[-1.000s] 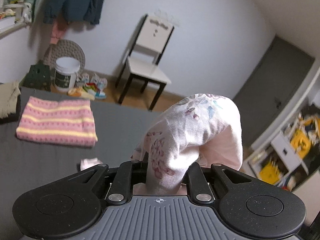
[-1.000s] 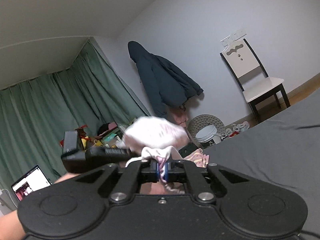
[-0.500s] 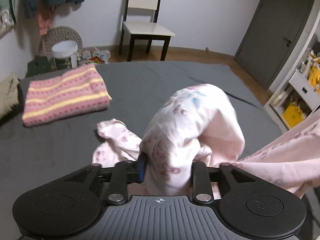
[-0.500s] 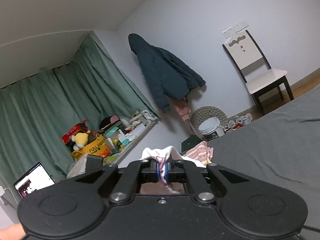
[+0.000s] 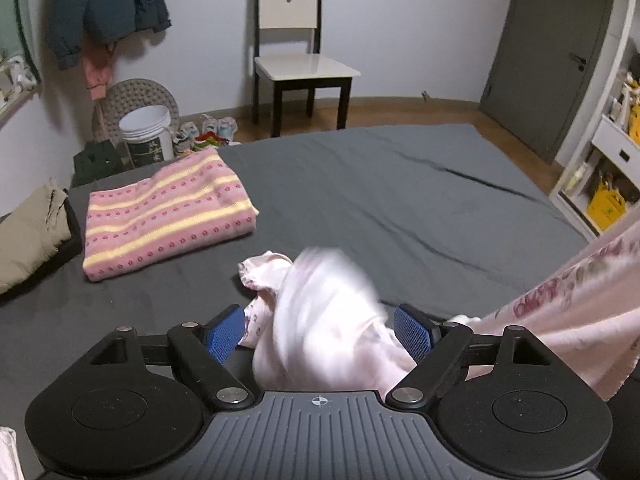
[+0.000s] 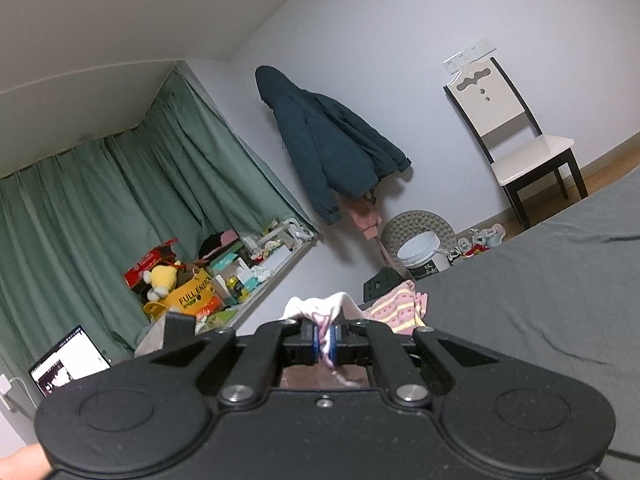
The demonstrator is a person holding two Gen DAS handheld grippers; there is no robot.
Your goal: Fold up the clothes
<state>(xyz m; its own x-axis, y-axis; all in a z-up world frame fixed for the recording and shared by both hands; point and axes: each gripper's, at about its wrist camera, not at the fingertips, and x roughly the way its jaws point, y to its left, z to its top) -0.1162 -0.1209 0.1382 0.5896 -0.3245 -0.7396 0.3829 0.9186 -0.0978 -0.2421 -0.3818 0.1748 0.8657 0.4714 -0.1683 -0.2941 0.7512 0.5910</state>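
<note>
The left gripper has its fingers spread wide, with the pink flowered garment bunched loose between them over the grey bed. The right gripper pinches an edge of the same cloth tight. A folded striped sweater lies nearby on the bed.

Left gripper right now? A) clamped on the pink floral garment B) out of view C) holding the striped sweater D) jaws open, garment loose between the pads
D: the left gripper has its blue pads spread wide, with the blurred pink floral garment loose between them.
</note>
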